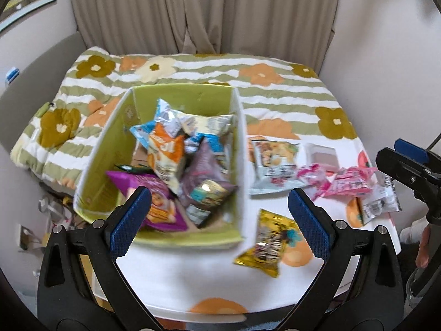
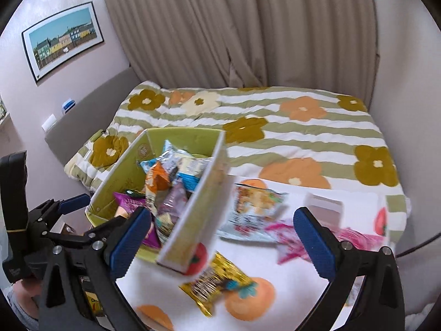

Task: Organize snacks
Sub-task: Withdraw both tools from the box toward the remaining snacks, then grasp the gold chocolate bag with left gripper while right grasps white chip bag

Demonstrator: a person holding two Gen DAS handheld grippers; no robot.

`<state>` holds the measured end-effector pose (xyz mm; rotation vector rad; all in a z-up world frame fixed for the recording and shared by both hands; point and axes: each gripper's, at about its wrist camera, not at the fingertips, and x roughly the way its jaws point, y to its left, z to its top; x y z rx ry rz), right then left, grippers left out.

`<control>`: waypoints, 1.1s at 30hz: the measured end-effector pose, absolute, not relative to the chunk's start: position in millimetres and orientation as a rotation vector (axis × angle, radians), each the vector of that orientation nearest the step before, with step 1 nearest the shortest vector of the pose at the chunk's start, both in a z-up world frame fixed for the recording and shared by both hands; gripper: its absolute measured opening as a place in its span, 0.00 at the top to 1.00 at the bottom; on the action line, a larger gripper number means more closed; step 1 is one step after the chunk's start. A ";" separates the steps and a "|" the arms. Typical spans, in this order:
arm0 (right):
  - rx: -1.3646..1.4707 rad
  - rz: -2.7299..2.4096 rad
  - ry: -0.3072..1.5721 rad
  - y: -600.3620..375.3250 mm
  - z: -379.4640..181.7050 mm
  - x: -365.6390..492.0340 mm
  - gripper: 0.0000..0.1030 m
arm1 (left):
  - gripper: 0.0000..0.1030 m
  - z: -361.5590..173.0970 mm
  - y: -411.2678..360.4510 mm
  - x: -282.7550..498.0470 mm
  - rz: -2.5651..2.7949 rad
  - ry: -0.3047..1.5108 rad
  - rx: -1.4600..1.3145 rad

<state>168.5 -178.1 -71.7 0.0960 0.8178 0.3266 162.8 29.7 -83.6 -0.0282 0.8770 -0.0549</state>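
A green box (image 1: 110,149) (image 2: 125,165) stands on the white table, holding several snack bags, among them an orange bag (image 1: 165,154) and a purple bag (image 1: 154,201). Loose on the table to its right lie a yellow packet (image 1: 271,242) (image 2: 217,284), a pale cookie bag (image 1: 275,165) (image 2: 253,207), pink packets (image 1: 350,183) (image 2: 286,237) and a clear packet (image 1: 379,204). My left gripper (image 1: 219,220) hovers open over the box's near edge, empty. My right gripper (image 2: 222,241) is open too, above the yellow packet, holding nothing.
A small pinkish box (image 1: 322,155) (image 2: 325,207) sits behind the pink packets. The table (image 1: 193,270) carries an orange-flower cloth. Behind it a bed with a striped flower quilt (image 1: 275,91) fills the room up to beige curtains (image 1: 204,11). Clutter (image 1: 52,212) lies on the floor left.
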 end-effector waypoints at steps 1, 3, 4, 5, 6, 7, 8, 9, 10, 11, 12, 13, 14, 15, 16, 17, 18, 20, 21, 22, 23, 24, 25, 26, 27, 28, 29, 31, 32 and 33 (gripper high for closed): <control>0.098 0.321 0.816 -185.3 -72.0 164.9 0.00 | 0.04 -84.1 23.5 159.0 -0.056 0.876 -0.030; 0.102 0.301 0.812 -205.4 -73.9 154.6 0.00 | 0.04 -86.3 6.7 150.4 -0.060 0.872 -0.025; 0.104 0.289 0.806 -214.8 -74.7 149.3 0.00 | 0.04 -88.5 0.1 146.5 -0.060 0.871 -0.019; 0.104 0.276 0.796 -224.7 -75.9 143.1 0.00 | 0.04 -92.5 -9.1 141.2 -0.060 0.870 -0.011; 0.101 0.264 0.789 -234.0 -77.5 137.4 0.00 | 0.04 -95.7 -14.2 138.3 -0.060 0.871 -0.006; 0.097 0.256 0.787 -240.1 -79.3 133.9 0.00 | 0.04 -100.0 -21.0 134.3 -0.059 0.872 -0.002; 0.095 0.251 0.786 -248.2 -81.7 130.3 0.00 | 0.04 -105.3 -28.3 130.1 -0.061 0.874 0.001; 0.094 0.247 0.786 -254.3 -84.3 127.2 0.00 | 0.04 -110.0 -33.2 127.1 -0.062 0.876 0.004; 0.094 0.242 0.787 -260.8 -87.7 124.7 0.00 | 0.04 -114.8 -37.6 124.4 -0.063 0.879 0.008; 0.094 0.235 0.788 -266.1 -91.0 121.8 0.00 | 0.04 -122.8 -43.3 120.8 -0.064 0.883 0.014; 0.094 0.226 0.791 -272.6 -96.1 119.3 0.00 | 0.04 -128.7 -46.9 118.9 -0.065 0.886 0.018; 0.094 0.221 0.795 -278.3 -99.7 117.6 0.00 | 0.04 -135.1 -50.4 116.9 -0.067 0.892 0.022; 0.095 0.209 0.801 -284.8 -107.4 115.5 0.00 | 0.04 -144.7 -54.1 116.2 -0.070 0.902 0.026; 0.097 0.201 0.802 -289.5 -111.9 112.6 0.00 | 0.04 -151.4 -56.2 116.1 -0.073 0.909 0.029; 0.102 0.185 0.807 -295.4 -120.3 110.9 0.00 | 0.04 -158.4 -58.3 116.5 -0.076 0.918 0.033; 0.107 0.172 0.810 -299.2 -126.2 109.9 0.00 | 0.04 -168.8 -61.0 118.1 -0.081 0.932 0.041; 0.113 0.158 0.816 -304.5 -132.9 109.7 0.00 | 0.04 -176.6 -62.7 119.4 -0.083 0.939 0.050; 0.124 0.130 0.827 -313.8 -146.2 108.7 0.00 | 0.04 -191.8 -66.7 123.4 -0.091 0.945 0.075; 0.128 0.119 0.829 -317.5 -150.7 109.3 0.00 | 0.04 -197.9 -68.8 124.9 -0.094 0.947 0.087; 0.136 0.097 0.834 -323.8 -157.7 109.9 0.00 | 0.04 -203.7 -70.8 127.4 -0.096 0.949 0.100; 0.140 0.085 0.839 -326.8 -161.9 110.0 0.00 | 0.04 -210.1 -72.8 129.7 -0.100 0.951 0.114; 0.145 0.069 0.843 -330.5 -167.0 110.3 0.00 | 0.04 -216.4 -74.8 132.4 -0.104 0.952 0.128; 0.144 0.057 0.845 -332.5 -170.0 109.9 0.00 | 0.04 -221.2 -76.1 134.2 -0.107 0.953 0.138; 0.140 0.040 0.845 -335.1 -174.2 110.1 0.00 | 0.04 -228.4 -78.1 137.7 -0.110 0.958 0.152; 0.135 0.026 0.843 -337.6 -178.1 110.2 0.00 | 0.04 -233.3 -79.2 140.1 -0.110 0.963 0.160; 0.131 0.017 0.841 -338.4 -180.4 111.0 0.00 | 0.04 -240.2 -80.1 143.6 -0.108 0.974 0.171; 0.125 0.001 0.837 -341.5 -184.4 112.0 0.00 | 0.04 -245.9 -81.8 145.9 -0.109 0.980 0.185; 0.124 -0.018 0.840 -347.2 -190.7 114.7 0.00 | 0.04 -254.5 -85.0 149.1 -0.107 0.987 0.219; 0.124 -0.027 0.841 -349.1 -193.7 115.7 0.00 | 0.04 -260.0 -86.6 151.9 -0.106 0.994 0.236; 0.124 -0.035 0.844 -351.2 -196.1 117.4 0.00 | 0.04 -263.2 -87.0 153.9 -0.104 1.000 0.242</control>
